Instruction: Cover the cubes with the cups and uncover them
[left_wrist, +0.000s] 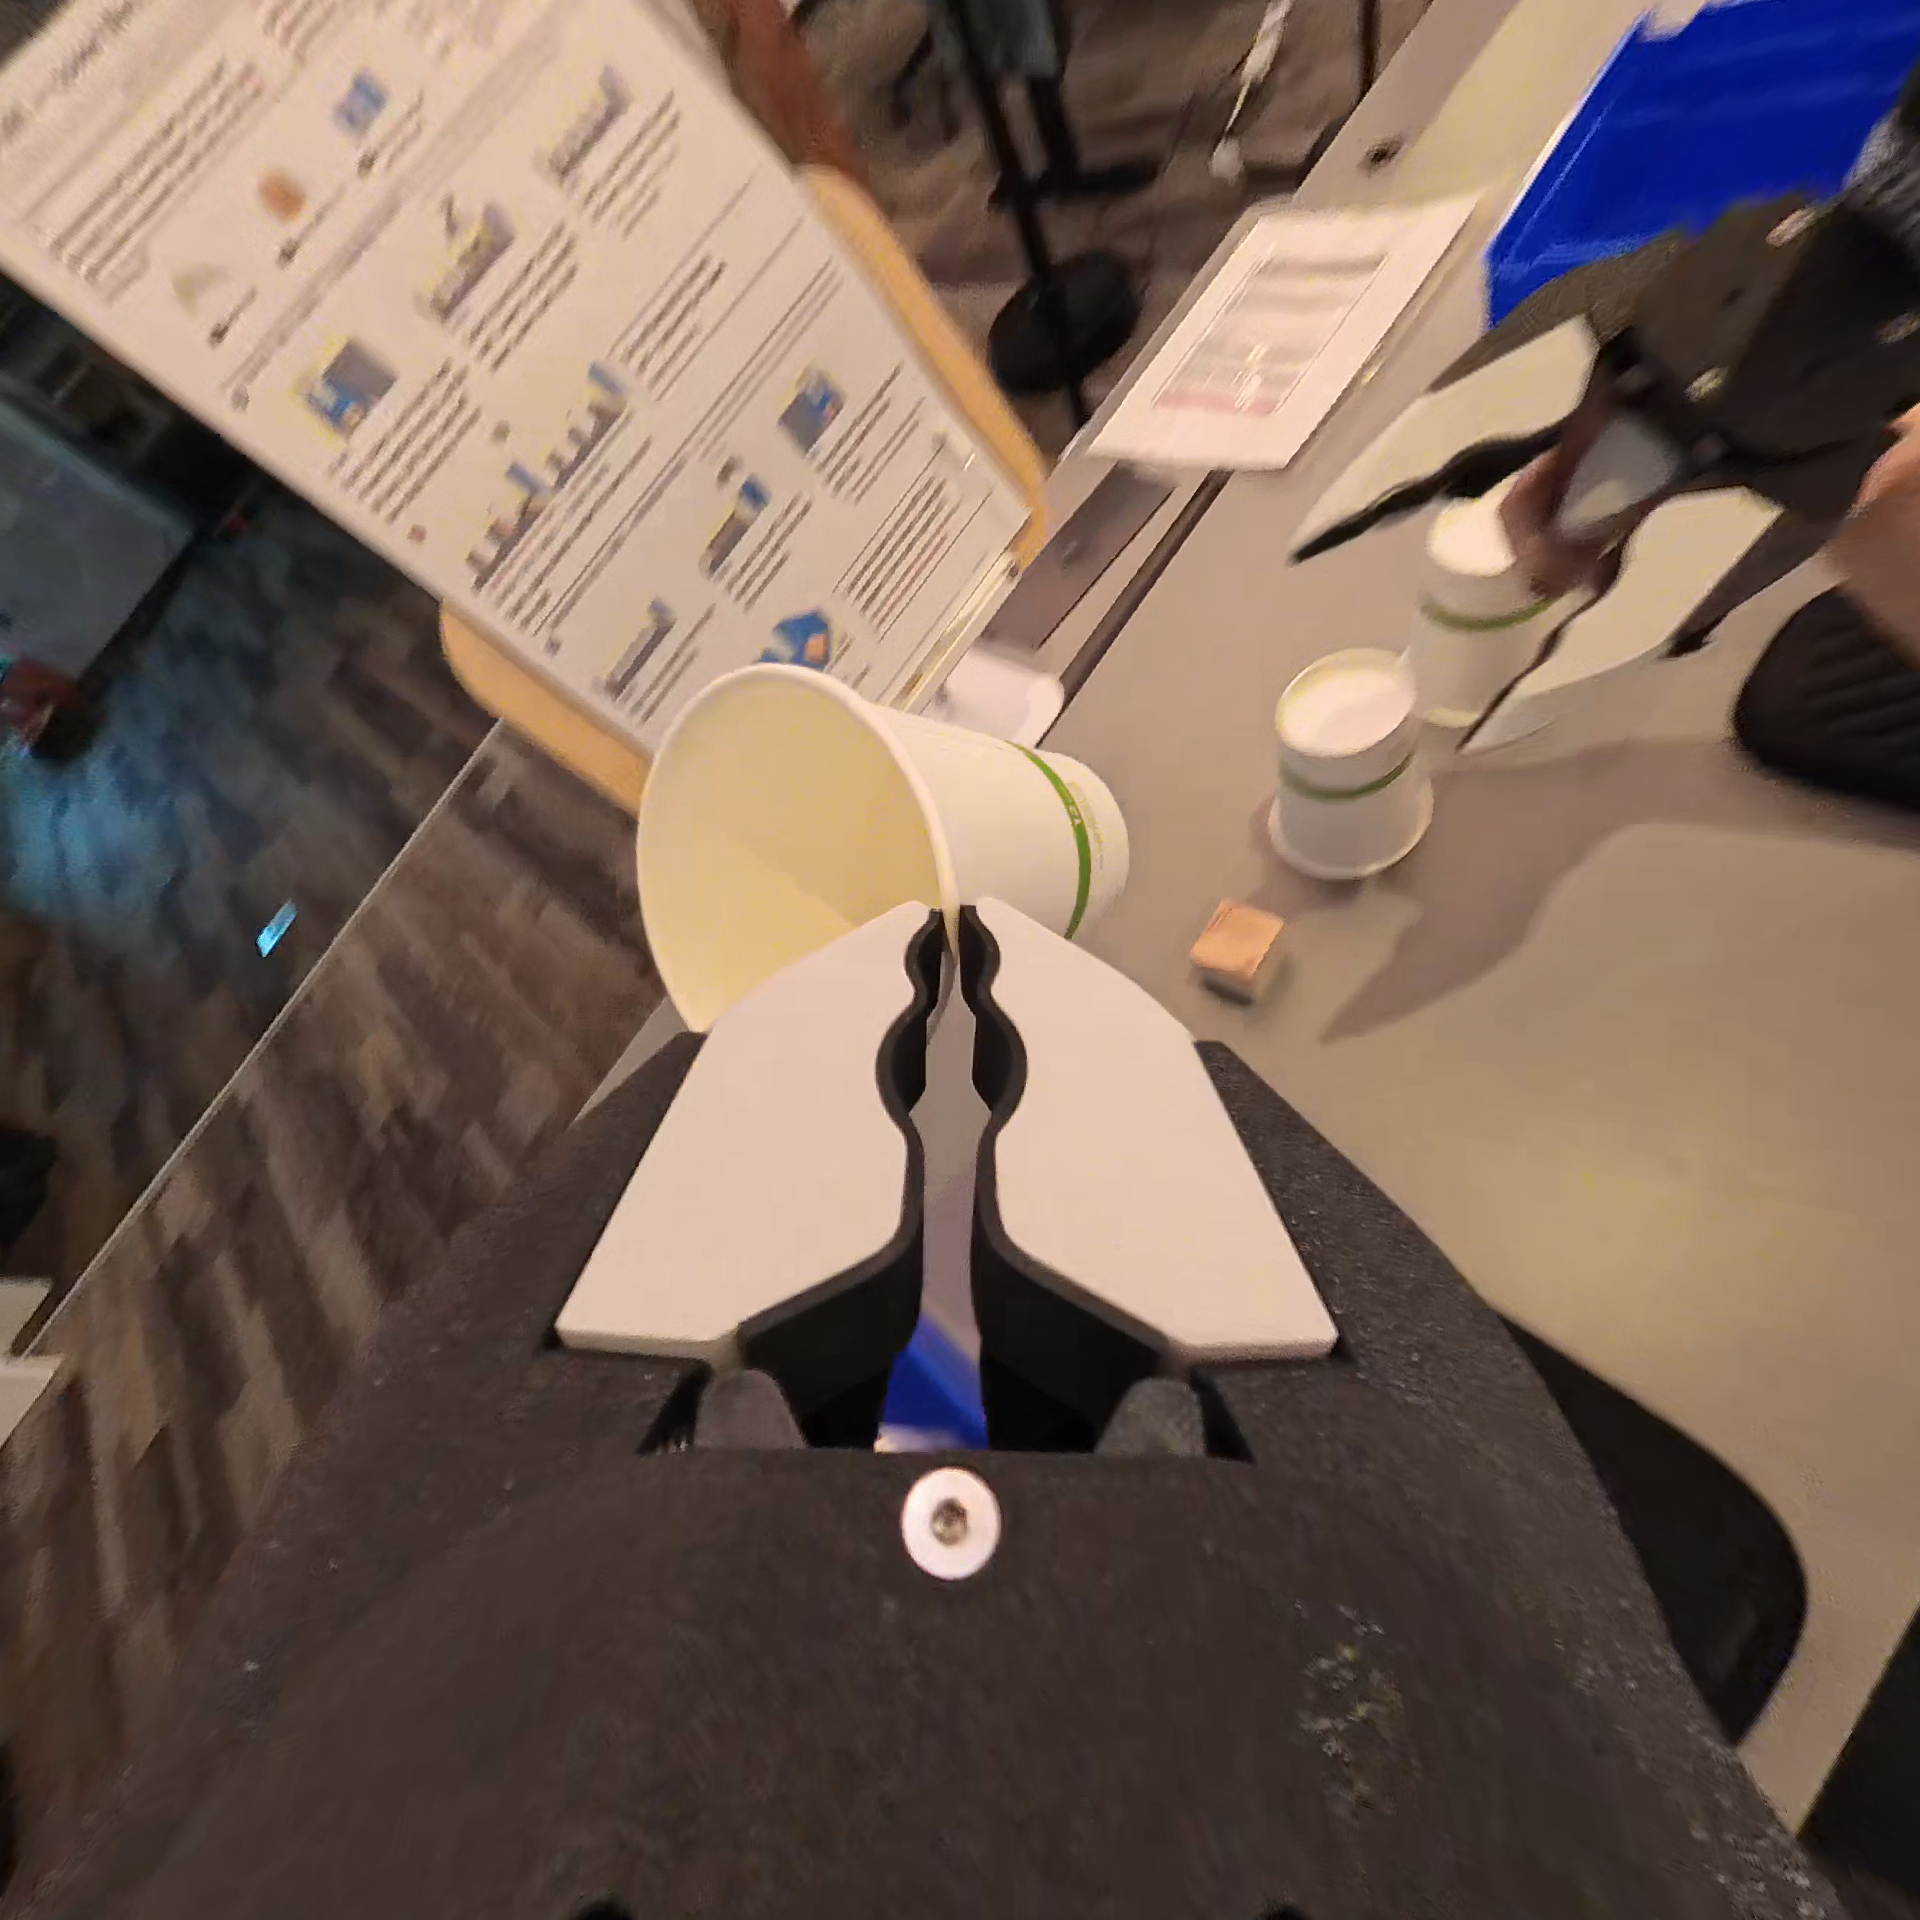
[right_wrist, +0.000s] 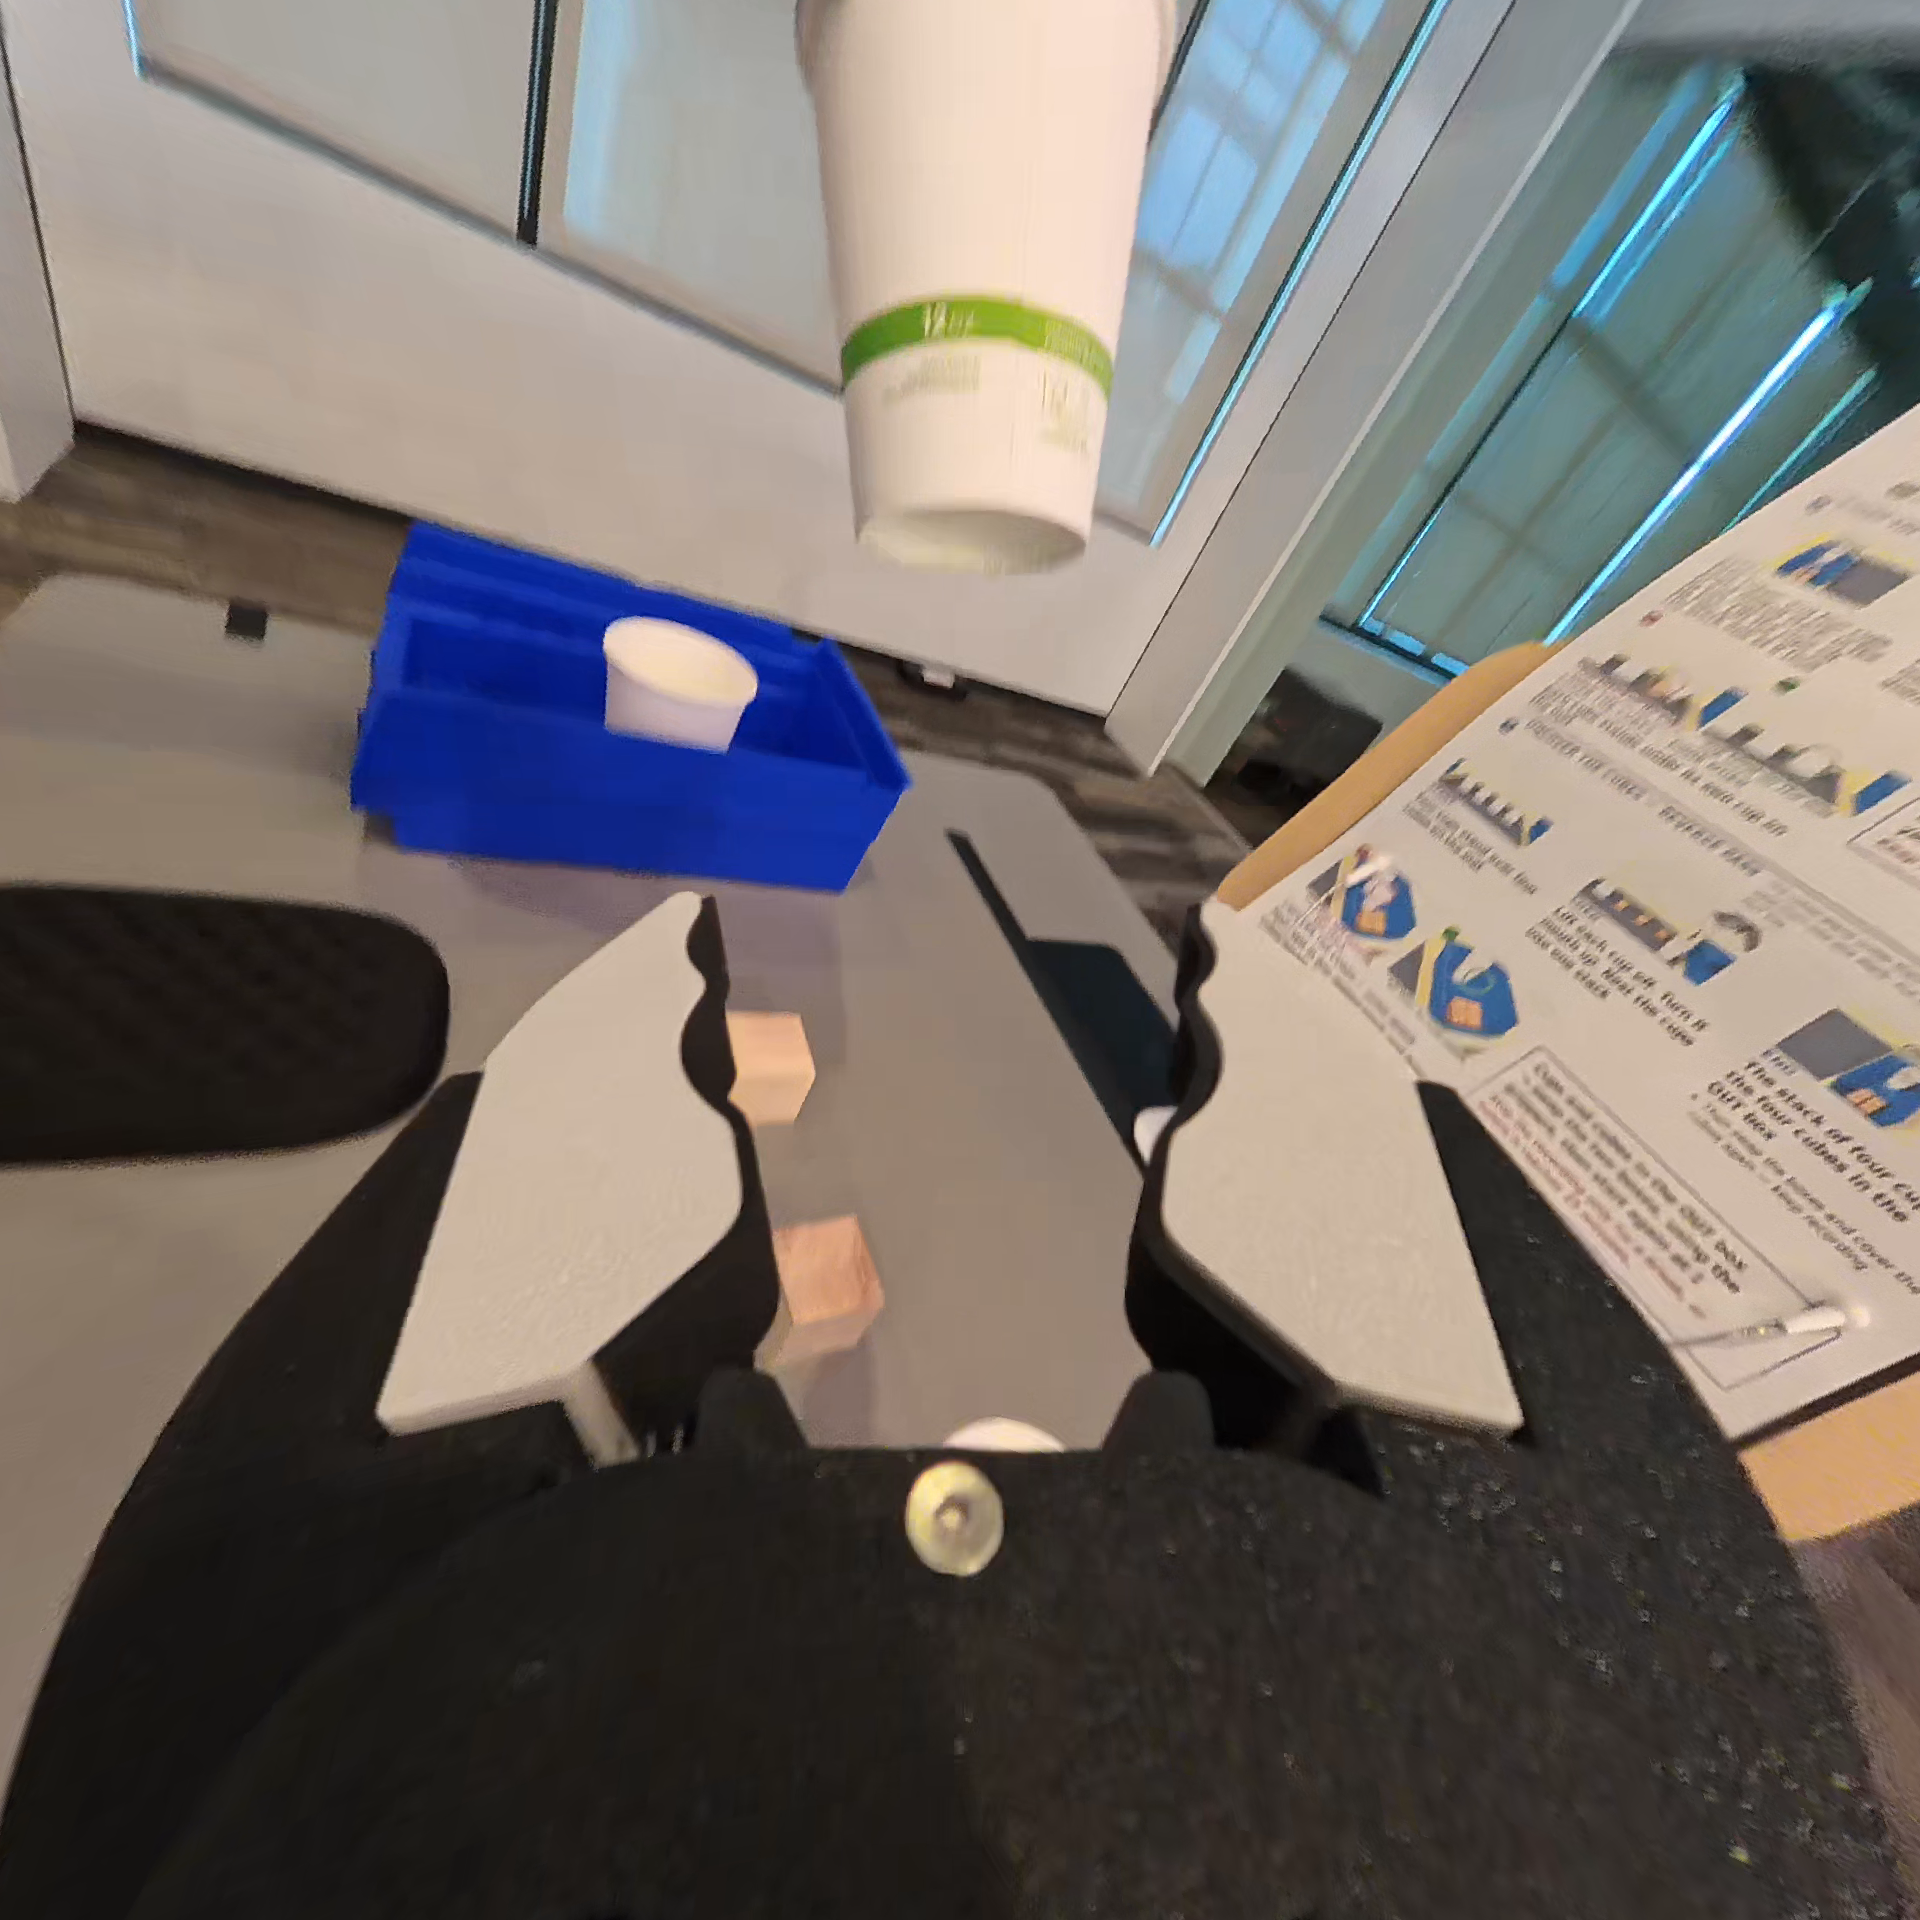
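Left hand-held gripper (left_wrist: 954, 914) was pinched narrow on the rim of a white paper cup (left_wrist: 883, 821) with a green band, one finger inside the mouth and one outside. Cup was held off the grey surface (left_wrist: 1558, 1195), tilted, mouth toward the camera.

Right hand-held gripper (right_wrist: 945, 935) was spread wide and held nothing. Between its fingers, two wooden cubes (right_wrist: 774, 1065) lay uncovered on the surface, one behind the other. The same lifted cup (right_wrist: 971, 312) showed near the top of the right wrist view.

In the left wrist view, two more cups (left_wrist: 1345, 769) stood mouth-down on the surface, close together; another cube (left_wrist: 1236, 948) lay bare just beside the nearer one. What they covered could not be seen.

A blue bin (right_wrist: 623, 748) sat farther back on the surface with a white cup (right_wrist: 677, 681) in it, mouth up. An instruction sheet (right_wrist: 1662, 987) stood propped at the edge of the surface.
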